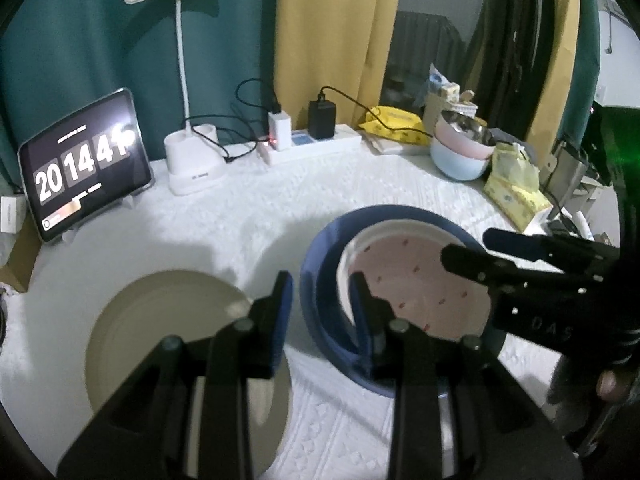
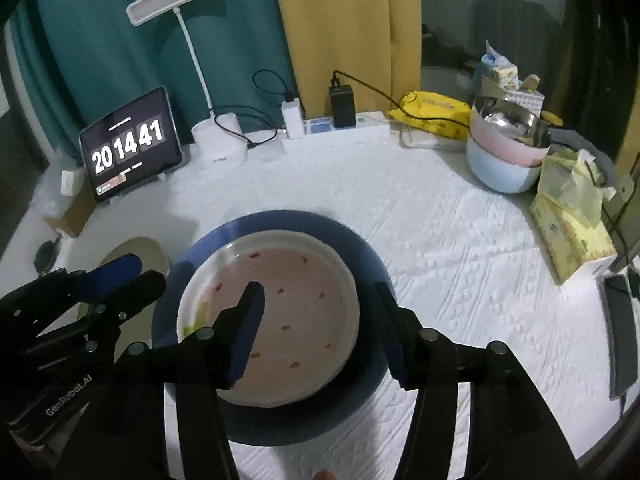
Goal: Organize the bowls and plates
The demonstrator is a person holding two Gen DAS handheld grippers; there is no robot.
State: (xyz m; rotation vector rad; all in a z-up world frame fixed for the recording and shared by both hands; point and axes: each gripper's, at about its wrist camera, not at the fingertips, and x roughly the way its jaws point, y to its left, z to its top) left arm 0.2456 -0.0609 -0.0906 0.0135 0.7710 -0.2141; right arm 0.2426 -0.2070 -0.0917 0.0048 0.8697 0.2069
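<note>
R gripper (image 2: 316, 332) is seen wide apart over the pink plate (image 2: 280, 312), gripping nothing; L gripper (image 1: 320, 304), narrower, also empty. Pink plate sits nested in blue plate (image 2: 360, 248); beige plate (image 1: 160, 312) lies left of it. Risk: pink plate nudged off-centre if a finger clips its rim.

Bench (image 2: 440, 240) centre right lies open between the blue plate (image 2: 360, 248) and the stacked bowls (image 2: 500, 168). Rear edge is obstructed by tablet (image 2: 132, 144), lamp base (image 2: 220, 144) and power strip (image 2: 340, 136) with cables. Tissue pack (image 2: 572, 220) blocks the right edge. A beige plate (image 1: 168, 320) occupies the left, just beside the blue plate.
</note>
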